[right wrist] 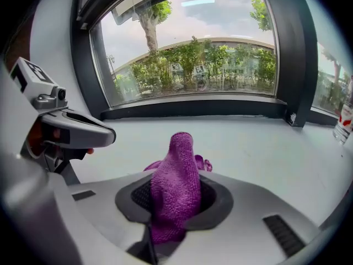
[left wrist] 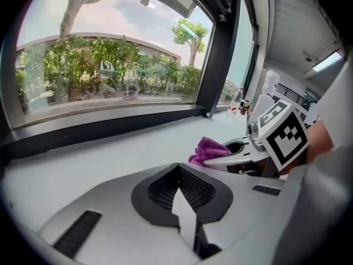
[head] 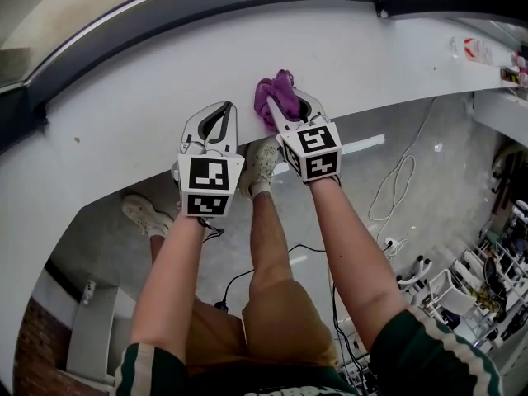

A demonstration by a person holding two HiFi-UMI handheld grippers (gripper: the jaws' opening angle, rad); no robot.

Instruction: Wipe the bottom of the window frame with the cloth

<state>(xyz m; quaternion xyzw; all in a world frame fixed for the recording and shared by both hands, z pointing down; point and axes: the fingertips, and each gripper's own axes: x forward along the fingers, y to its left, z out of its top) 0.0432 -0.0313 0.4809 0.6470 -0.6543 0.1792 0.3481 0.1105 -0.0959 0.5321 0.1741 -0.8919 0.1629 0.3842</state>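
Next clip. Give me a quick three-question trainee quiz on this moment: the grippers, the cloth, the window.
1. True or false: the left gripper has its jaws together with nothing between them.
2. What holds the purple cloth? A) left gripper B) right gripper C) nothing, it lies loose
3. Fill in: the cloth is above the white ____, apart from the dark window frame.
Key: 1 true; 2 B; 3 sill.

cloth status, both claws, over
Right claw shut on purple cloth, over white sill. Left claw shut, empty. Cloth not yet at frame bottom; nothing blocking.
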